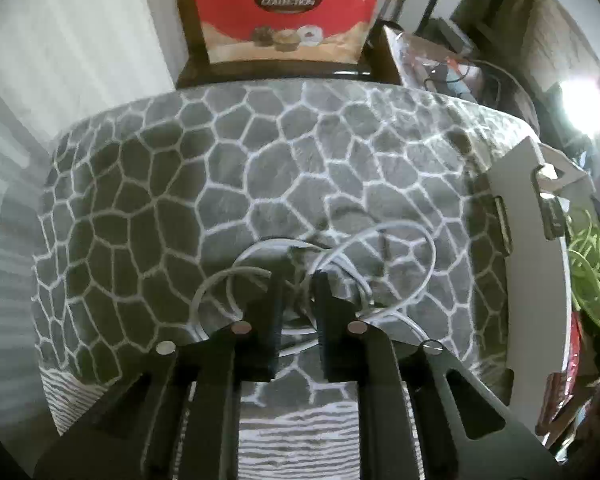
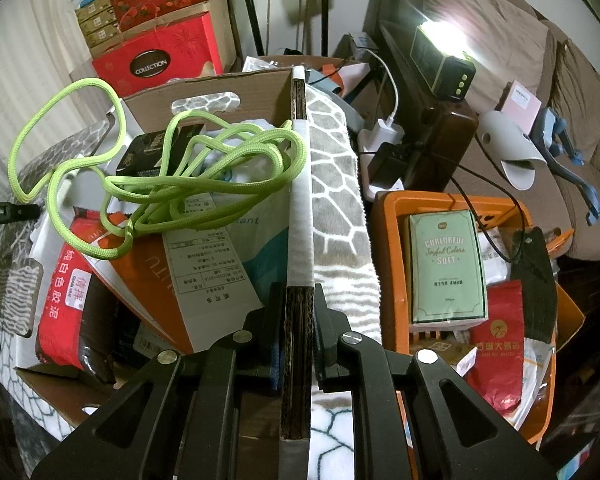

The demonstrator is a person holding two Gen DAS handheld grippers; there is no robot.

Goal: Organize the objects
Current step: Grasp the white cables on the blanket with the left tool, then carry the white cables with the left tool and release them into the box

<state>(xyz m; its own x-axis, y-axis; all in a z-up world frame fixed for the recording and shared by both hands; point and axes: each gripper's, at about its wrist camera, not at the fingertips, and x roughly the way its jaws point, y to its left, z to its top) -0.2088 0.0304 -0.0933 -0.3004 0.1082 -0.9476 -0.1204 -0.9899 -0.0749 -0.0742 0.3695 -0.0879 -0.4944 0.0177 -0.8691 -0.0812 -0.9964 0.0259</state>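
**White cable between the left claw's fingers; right claw pinches the box wall**

The coiled white cable (image 1: 340, 272) lies on the grey stone-pattern blanket (image 1: 260, 160), near its front edge, directly ahead of the left gripper (image 1: 298, 280). The two fingers stand apart with a narrow gap, and loops of the cable pass between and around the tips. Whether they already press it, I cannot tell. The loops spread mostly sideways, across the fingers.

The right gripper (image 2: 298, 304) is pressed together on the upright wall of the cardboard box (image 2: 298, 200), which runs straight away from it. So the left hand is the nearer one to the cable.

To the right edge of the blanket stands the white outer side of the box (image 1: 516, 208). Inside the box, a lime-green rope (image 2: 160, 160) lies tangled over packets. Beside it sits an orange basket (image 2: 392, 240). I judge that the box wall and the rope can hinder the cable when it goes in.
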